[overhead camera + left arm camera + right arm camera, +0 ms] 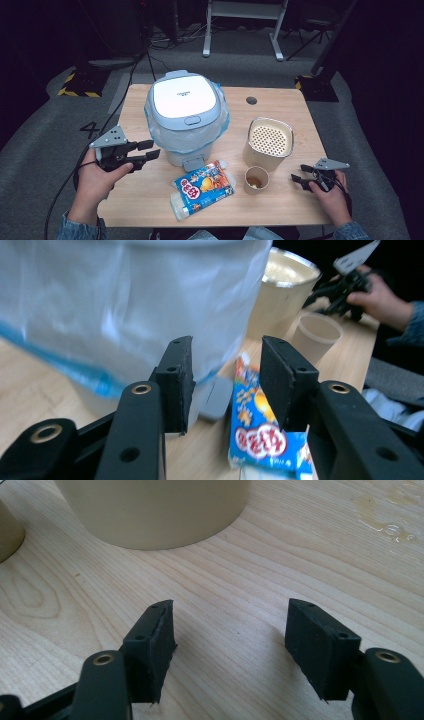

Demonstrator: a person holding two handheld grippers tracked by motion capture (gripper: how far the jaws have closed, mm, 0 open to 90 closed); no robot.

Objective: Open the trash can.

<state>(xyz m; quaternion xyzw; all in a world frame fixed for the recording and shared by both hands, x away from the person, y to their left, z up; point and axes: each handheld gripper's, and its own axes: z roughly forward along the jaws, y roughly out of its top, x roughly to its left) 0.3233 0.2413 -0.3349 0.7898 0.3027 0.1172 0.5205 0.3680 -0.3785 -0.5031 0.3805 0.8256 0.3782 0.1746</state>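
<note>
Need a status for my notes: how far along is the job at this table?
Done: the bin has a bag fitted and its lid is shut. In hand: nothing is gripped; the left tongs hover open beside the bin, and the right tongs sit open near the cup. Left, probably: the snack packet and cup are still on the table.

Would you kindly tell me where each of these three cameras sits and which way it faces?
High view: above the person's side, looking forward and down on the table, lidded bin and both hands.
Left gripper view: rides the left gripper, facing the bin's plastic liner and snack packet; own jaws apart.
Right gripper view: rides the right gripper, low over the tabletop, facing the beige canister.
Shared: canister and paper cup.
</note>
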